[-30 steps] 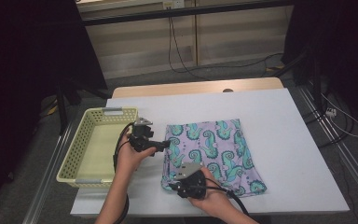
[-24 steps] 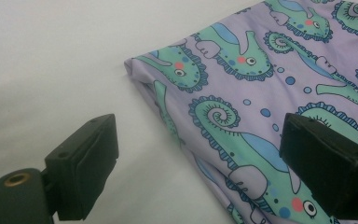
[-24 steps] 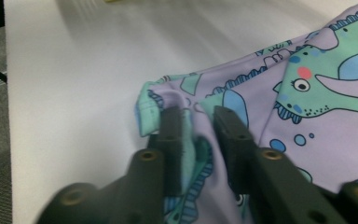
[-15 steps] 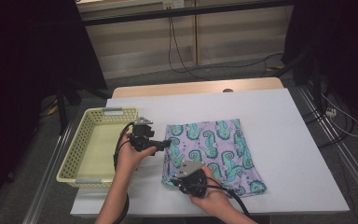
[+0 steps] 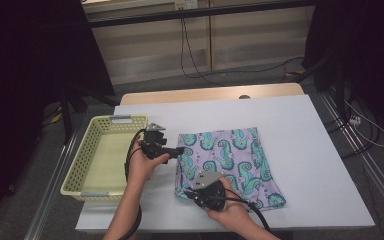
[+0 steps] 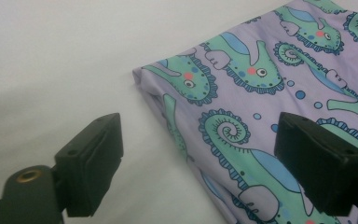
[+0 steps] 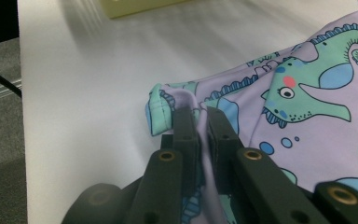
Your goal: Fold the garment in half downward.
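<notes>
Cloth corner pinched, far corner not yet gripped.
Right gripper [image 7: 196, 116] is clamping the cloth [image 5: 230, 162] thinly; left gripper [image 6: 205, 154], fingers hanging wide and empty, is risking slippage, bunching.

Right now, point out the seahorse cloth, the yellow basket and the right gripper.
seahorse cloth [image 5: 230, 155]: high view, on the middle of its patterned top.
yellow basket [image 5: 75, 165]: high view, on its left wall.
right gripper [image 7: 200, 114]: right gripper view, between the fingertips, shut on the cloth's near corner.

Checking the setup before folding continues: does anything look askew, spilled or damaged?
Nothing stands out. The seahorse cloth lies flat; its near corner is bunched because the right gripper pinches it. The basket sits square.
</notes>
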The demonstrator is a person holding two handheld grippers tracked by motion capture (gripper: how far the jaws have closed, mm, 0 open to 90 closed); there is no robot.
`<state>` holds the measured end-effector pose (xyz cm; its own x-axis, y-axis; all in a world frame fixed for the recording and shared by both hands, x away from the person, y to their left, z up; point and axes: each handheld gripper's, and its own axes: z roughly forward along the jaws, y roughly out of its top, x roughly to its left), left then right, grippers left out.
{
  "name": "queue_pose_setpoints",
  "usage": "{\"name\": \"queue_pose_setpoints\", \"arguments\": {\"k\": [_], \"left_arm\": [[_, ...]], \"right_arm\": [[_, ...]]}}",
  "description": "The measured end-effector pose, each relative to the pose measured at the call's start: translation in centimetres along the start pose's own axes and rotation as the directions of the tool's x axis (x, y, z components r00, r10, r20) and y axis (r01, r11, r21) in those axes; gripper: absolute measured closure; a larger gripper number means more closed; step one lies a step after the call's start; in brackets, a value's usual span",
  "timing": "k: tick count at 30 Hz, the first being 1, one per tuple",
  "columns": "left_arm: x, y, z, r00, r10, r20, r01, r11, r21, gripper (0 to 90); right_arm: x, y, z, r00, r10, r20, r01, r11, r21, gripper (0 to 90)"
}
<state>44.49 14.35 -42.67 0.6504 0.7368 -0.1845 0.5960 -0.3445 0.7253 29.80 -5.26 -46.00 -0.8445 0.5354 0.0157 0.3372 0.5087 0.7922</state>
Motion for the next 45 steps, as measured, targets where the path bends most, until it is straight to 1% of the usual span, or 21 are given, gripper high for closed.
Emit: {"name": "queue_pose_setpoints", "arguments": {"k": [3, 8, 9, 11, 15, 18, 19, 21, 24, 25, 27, 28, 29, 31, 32, 37, 40, 41, 43, 44, 45], "left_arm": [[0.1, 0.2, 0.2, 0.9998, -0.008, -0.017, 0.008, 1.0, -0.004, 16.3], [0.3, 0.4, 0.9, 0.9985, 0.025, -0.049, -0.026, 0.9992, -0.031, 21.8], [0.3, 0.4, 1.1, 0.9981, 0.023, -0.058, -0.024, 0.9993, -0.028, 23.8], [0.4, 0.6, 1.6, 0.9983, 0.016, -0.056, -0.018, 0.9994, -0.028, 29.5], [0.6, 1.0, 2.9, 0.9977, 0.004, -0.068, -0.005, 0.9999, -0.013, 32.3], [0.8, 1.2, 3.7, 0.9955, 0.002, -0.094, -0.003, 1.0, -0.009, 33.0], [1.0, 1.3, 3.8, 0.9946, 0.022, -0.101, -0.022, 0.9997, 0.003, 33.1], [1.1, 1.3, 4.2, 0.9942, 0.004, -0.108, -0.004, 1.0, 0.001, 35.8], [1.1, 1.3, 4.8, 0.9949, -0.015, -0.099, 0.015, 0.9999, 0.004, 37.5], [1.1, 1.3, 4.9, 0.9947, -0.007, -0.103, 0.009, 0.9998, 0.017, 38.9], [1.3, 1.4, 5.3, 0.9932, -0.02, -0.114, 0.021, 0.9997, 0.009, 40.6], [1.4, 1.5, 5.4, 0.9931, -0.01, -0.117, 0.013, 0.9995, 0.028, 41.4], [1.5, 1.5, 5.7, 0.9925, -0.022, -0.12, 0.025, 0.9995, 0.02, 42.3], [1.7, 1.5, 6.1, 0.9932, -0.027, -0.113, 0.031, 0.999, 0.031, 43.2], [1.7, 1.4, 6.4, 0.9925, -0.033, -0.118, 0.037, 0.9989, 0.03, 44.9], [1.5, 1.9, 6.6, 0.9874, -0.003, -0.158, 0.013, 0.9979, 0.064, 55.4], [1.3, 2.0, 6.6, 0.9852, -0.016, -0.171, 0.027, 0.9976, 0.064, 66.1], [1.3, 2.1, 6.6, 0.9849, -0.029, -0.171, 0.042, 0.9968, 0.068, 69.5], [1.0, 2.2, 6.7, 0.9859, -0.035, -0.164, 0.048, 0.996, 0.075, 76.7], [0.9, 2.4, 6.8, 0.985, -0.026, -0.17, 0.042, 0.9952, 0.089, 80.2], [0.8, 2.6, 6.8, 0.9849, -0.035, -0.17, 0.051, 0.9942, 0.094, 81.5]], "right_arm": [[0.0, 0.1, -0.1, 1.0, 0.002, -0.003, -0.002, 1.0, -0.006, 84.8], [0.0, 0.2, 0.0, 0.9999, -0.009, -0.013, 0.009, 1.0, -0.001, 84.7], [0.0, 0.3, 0.0, 0.9999, -0.009, -0.013, 0.009, 1.0, -0.002, 84.8], [0.0, 0.3, -0.1, 0.9998, -0.013, -0.016, 0.013, 0.9999, -0.005, 84.8], [-0.1, 0.4, -0.3, 0.9997, -0.012, -0.02, 0.012, 0.9999, -0.012, 84.8], [-0.1, 0.4, -0.4, 0.9996, -0.017, -0.022, 0.016, 0.9997, -0.019, 84.8], [-0.1, 0.4, -0.5, 0.9996, -0.015, -0.022, 0.015, 0.9997, -0.02, 84.8], [0.0, 0.4, -0.5, 0.9996, -0.015, -0.023, 0.015, 0.9997, -0.02, 84.8], [0.0, 0.5, -0.5, 0.9996, -0.012, -0.025, 0.011, 0.9997, -0.021, 84.9], [0.0, 0.5, -0.5, 0.9997, -0.008, -0.025, 0.008, 0.9997, -0.023, 85.0], [0.0, 0.5, -0.5, 0.9995, -0.015, -0.028, 0.015, 0.9996, -0.022, 85.1], [0.0, 0.6, -0.5, 0.9994, -0.017, -0.03, 0.016, 0.9996, -0.022, 85.1], [0.1, 0.6, -0.5, 0.9994, -0.018, -0.031, 0.017, 0.9996, -0.021, 85.2], [0.1, 0.6, -0.4, 0.9993, -0.016, -0.034, 0.015, 0.9997, -0.02, 85.2], [0.1, 0.6, -0.3, 0.9993, -0.017, -0.034, 0.017, 0.9997, -0.017, 85.1], [0.3, 0.6, -0.3, 0.9992, -0.02, -0.036, 0.02, 0.9997, -0.014, 85.2], [0.3, 0.6, -0.4, 0.9992, -0.024, -0.032, 0.023, 0.9996, -0.017, 85.3], [0.4, 0.6, -0.4, 0.9994, -0.022, -0.028, 0.022, 0.9996, -0.019, 85.3], [0.4, 0.7, -0.4, 0.9994, -0.025, -0.023, 0.024, 0.9995, -0.02, 85.3], [0.5, 0.7, -0.4, 0.9995, -0.024, -0.021, 0.024, 0.9995, -0.021, 85.3], [0.5, 0.7, -0.3, 0.9995, -0.026, -0.021, 0.025, 0.9995, -0.02, 85.3]]}}
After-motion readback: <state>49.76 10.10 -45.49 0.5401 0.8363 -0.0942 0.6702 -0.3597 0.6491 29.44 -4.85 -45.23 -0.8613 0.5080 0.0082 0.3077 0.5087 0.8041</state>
